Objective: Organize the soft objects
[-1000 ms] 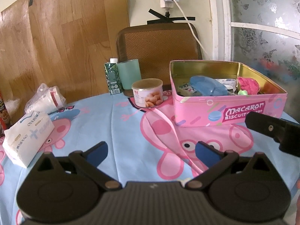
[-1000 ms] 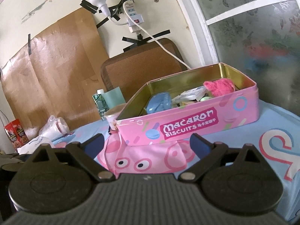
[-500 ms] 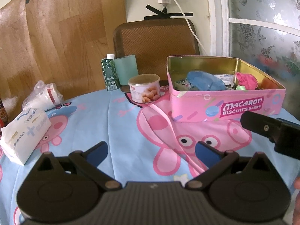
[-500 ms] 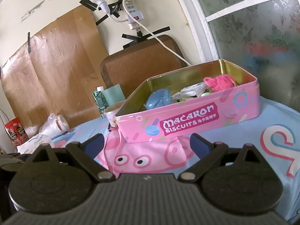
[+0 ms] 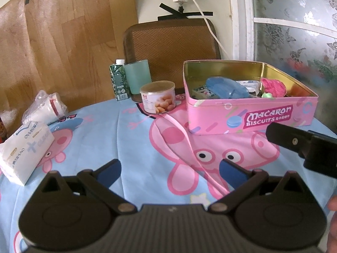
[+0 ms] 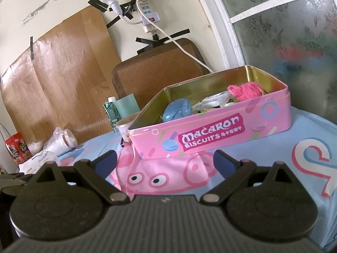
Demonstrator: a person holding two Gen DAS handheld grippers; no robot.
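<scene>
Both hand-held tools hang low over the near edge of the table [image 5: 130,130], which is covered by a light blue cartoon-pig cloth. The left gripper [image 5: 170,171] has its blue-tipped fingers spread wide with nothing between them, and the right gripper [image 6: 165,161] is just as wide and just as empty; part of the right tool's black body juts in at the right side of the left wrist view. Toward the far right of the table sits the pink biscuit tin [image 5: 250,116], lid off, its gold inside showing. In it lie a fuzzy pink cloth [image 6: 245,91] at the right end, a blue plastic case [image 5: 226,88] nearer the left end, and some white packets and a small pale green piece between them, too jumbled to make out. Just left of the tin stands a round can of nuts [image 5: 158,97], and behind that, at the far edge, a green drink carton [image 5: 119,80] touching a pale green cup [image 5: 137,77]. Along the left edge lies a white tissue pack [image 5: 25,149], with a clear bag of paper cups [image 5: 45,107] behind it. A brown chair back [image 5: 170,44] rises beyond the far edge.
</scene>
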